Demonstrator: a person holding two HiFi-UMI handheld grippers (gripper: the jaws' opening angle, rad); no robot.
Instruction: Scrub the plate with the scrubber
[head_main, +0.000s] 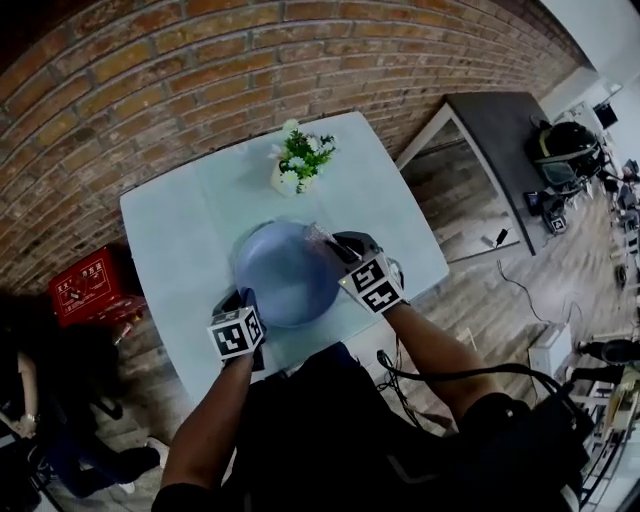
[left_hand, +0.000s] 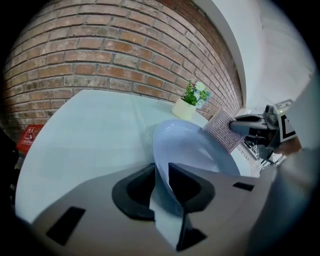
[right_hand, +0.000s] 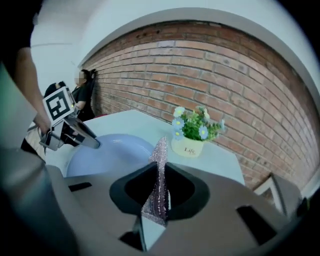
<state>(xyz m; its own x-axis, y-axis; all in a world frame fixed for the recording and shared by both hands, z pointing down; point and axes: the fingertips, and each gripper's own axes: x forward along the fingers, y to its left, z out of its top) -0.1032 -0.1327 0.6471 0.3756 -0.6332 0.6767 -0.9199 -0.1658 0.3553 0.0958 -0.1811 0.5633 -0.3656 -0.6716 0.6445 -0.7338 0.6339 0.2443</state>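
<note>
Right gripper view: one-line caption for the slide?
Right gripper pinches sparkly scrubber beside blue plate held by left gripper.

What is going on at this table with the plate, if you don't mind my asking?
A person is working with a handheld gripper in each hand. The left gripper is clamped on the near rim of a blue plate on the white table. The right gripper pinches a sparkly scrubber at the plate's far right edge; whether it touches the plate is unclear. A potted flower stands behind the plate.
</note>
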